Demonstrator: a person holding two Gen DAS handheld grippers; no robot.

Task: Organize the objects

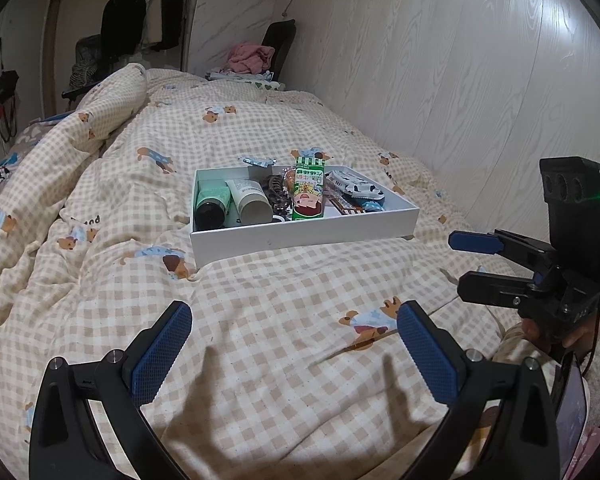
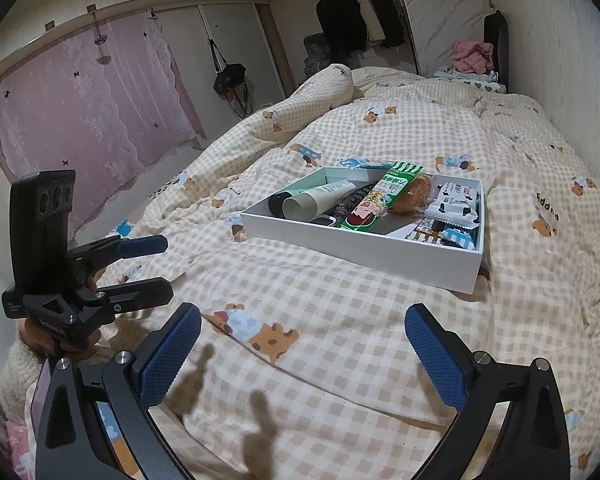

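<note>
A white tray (image 1: 300, 238) sits on the checked bear-print duvet (image 1: 260, 320). It holds a dark-capped green tube (image 1: 212, 204), a white tube (image 1: 250, 200), a green snack box (image 1: 309, 192), a hair claw, cow-print packets (image 1: 354, 186) and small sweets. The tray also shows in the right wrist view (image 2: 380, 252), with the green box (image 2: 380, 200) and white tube (image 2: 316, 200). My left gripper (image 1: 296, 354) is open and empty, short of the tray. My right gripper (image 2: 304, 360) is open and empty, also short of the tray; it shows at the right in the left wrist view (image 1: 466, 264).
A small wrapper (image 1: 258, 161) lies on the duvet behind the tray. A wood-panel wall (image 1: 460, 80) runs along the right of the bed. A pink garment (image 1: 250, 58) lies at the far end. A clothes rack (image 2: 356, 20) and pink curtain (image 2: 80, 100) stand beyond.
</note>
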